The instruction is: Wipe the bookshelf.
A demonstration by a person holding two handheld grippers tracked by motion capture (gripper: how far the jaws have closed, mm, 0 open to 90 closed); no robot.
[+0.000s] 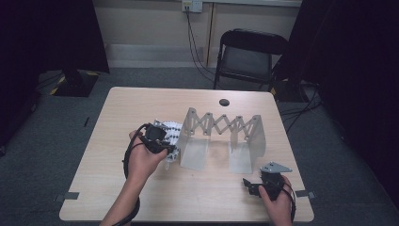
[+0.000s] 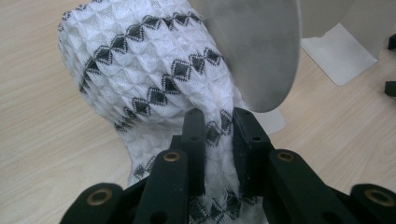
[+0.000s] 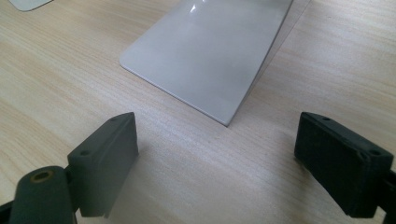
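A white knitted sock (image 2: pixel 149 70) with black diamond bands hangs bunched at the left end of a grey scissor-lattice rack (image 1: pixel 221 126). My left gripper (image 2: pixel 219 135) is shut on the sock's lower part, the fabric pinched between both black jaws, close beside the rack's rounded grey end plate (image 2: pixel 257 46). From above, the left gripper (image 1: pixel 157 141) sits at the rack's left foot with the sock (image 1: pixel 170 132) behind it. My right gripper (image 3: pixel 217 158) hovers open over bare wood near a flat grey rack foot (image 3: pixel 210 56); it rests near the table's front right edge (image 1: pixel 254 186).
The rack stands mid-table on two flat grey feet (image 1: pixel 242 157). The wooden table (image 1: pixel 141 103) has a round cable hole (image 1: pixel 224 102) at the back. A black folding chair (image 1: pixel 247 56) stands beyond it, with cables on the grey carpet.
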